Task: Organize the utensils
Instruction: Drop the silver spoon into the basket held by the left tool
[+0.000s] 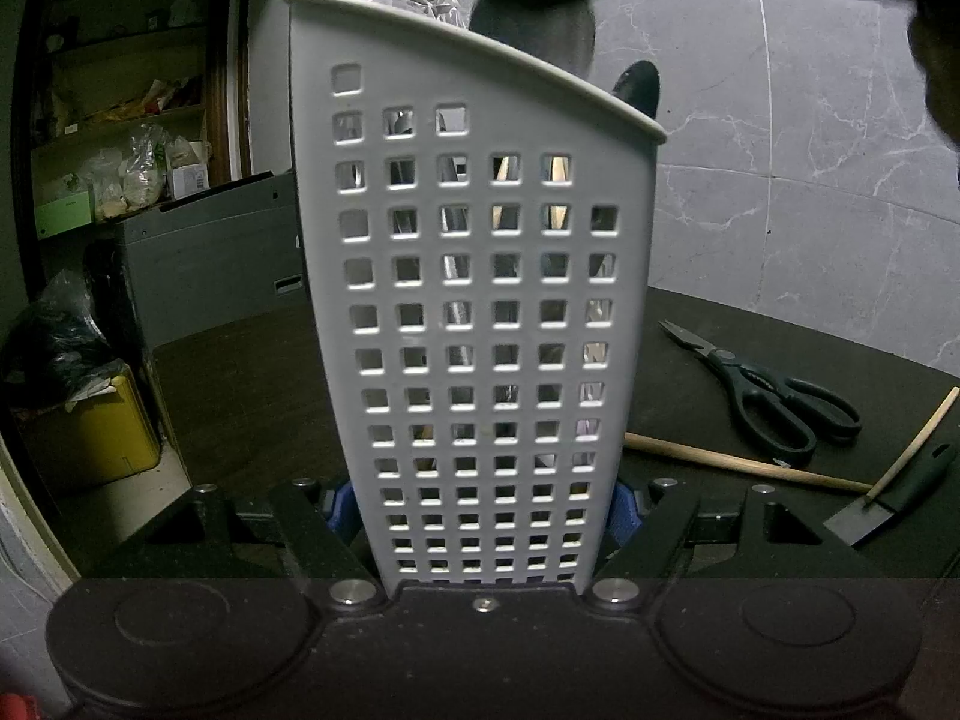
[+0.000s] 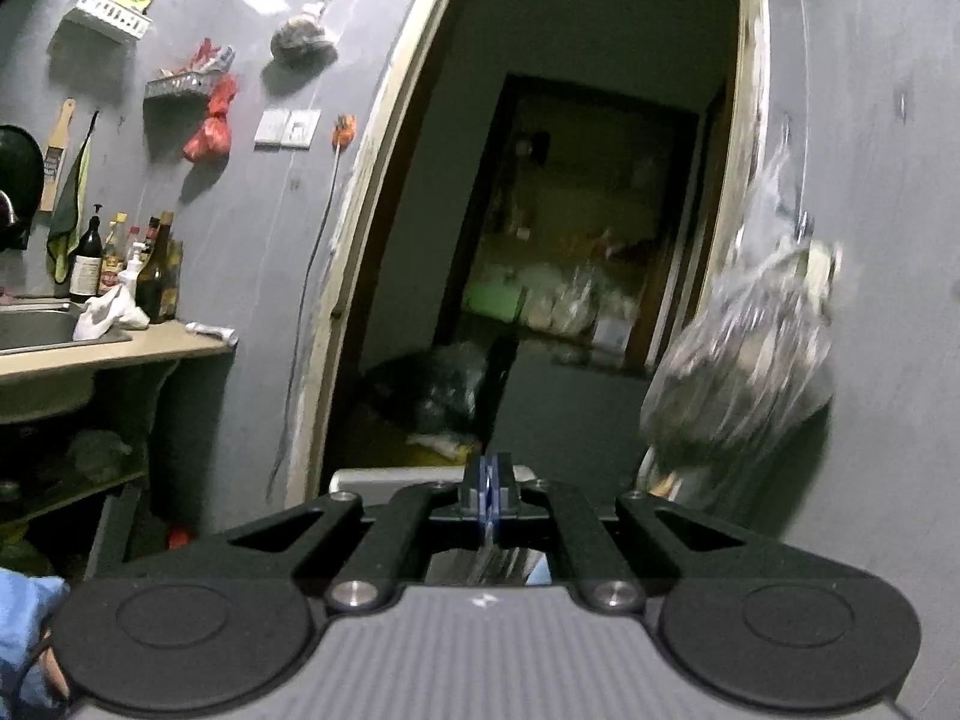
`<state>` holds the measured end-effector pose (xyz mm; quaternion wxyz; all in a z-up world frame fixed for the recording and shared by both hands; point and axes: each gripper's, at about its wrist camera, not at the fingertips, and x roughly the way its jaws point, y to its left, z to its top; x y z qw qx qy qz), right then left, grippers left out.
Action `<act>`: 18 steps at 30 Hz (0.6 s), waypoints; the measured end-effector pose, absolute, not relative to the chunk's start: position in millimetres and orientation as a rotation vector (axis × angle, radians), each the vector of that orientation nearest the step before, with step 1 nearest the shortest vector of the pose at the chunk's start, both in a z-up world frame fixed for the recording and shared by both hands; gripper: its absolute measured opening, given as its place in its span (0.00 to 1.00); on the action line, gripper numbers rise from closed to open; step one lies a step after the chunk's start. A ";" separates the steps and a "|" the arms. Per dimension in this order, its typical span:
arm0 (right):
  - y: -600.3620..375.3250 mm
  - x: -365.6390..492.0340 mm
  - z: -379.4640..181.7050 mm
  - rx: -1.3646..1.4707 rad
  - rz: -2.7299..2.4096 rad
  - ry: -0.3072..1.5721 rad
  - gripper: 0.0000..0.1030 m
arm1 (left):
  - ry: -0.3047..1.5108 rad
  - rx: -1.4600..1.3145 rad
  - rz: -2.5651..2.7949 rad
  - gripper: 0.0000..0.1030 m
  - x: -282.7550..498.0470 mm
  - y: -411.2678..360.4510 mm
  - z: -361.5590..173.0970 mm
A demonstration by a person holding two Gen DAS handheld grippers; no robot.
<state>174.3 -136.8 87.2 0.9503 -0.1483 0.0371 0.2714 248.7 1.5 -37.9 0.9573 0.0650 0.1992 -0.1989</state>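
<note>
A white perforated utensil holder (image 1: 480, 300) stands upright on the dark table, filling the middle of the left wrist view. My left gripper (image 1: 480, 510) is shut on its lower part, blue pads pressed on both sides. Utensils show through its holes, and a black handle (image 1: 637, 87) sticks up past its rim. On the table to the right lie black scissors (image 1: 774, 396), a wooden stick (image 1: 744, 465) and a black-handled tool (image 1: 888, 504). My right gripper (image 2: 491, 495) is shut, held high and facing a doorway; a thin shiny thing shows between and below its pads, unclear what.
A grey cabinet (image 1: 210, 264) and a yellow bin (image 1: 102, 426) stand left of the table. In the right wrist view a sink counter with bottles (image 2: 120, 276) is at left, a dark doorway (image 2: 570, 240) ahead, and a hanging plastic bag (image 2: 750, 354) at right.
</note>
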 end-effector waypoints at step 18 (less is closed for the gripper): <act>-224.2 151.2 82.2 -0.073 0.361 0.040 1.00 | 0.405 0.133 -0.404 0.74 248.7 -1.1 -37.1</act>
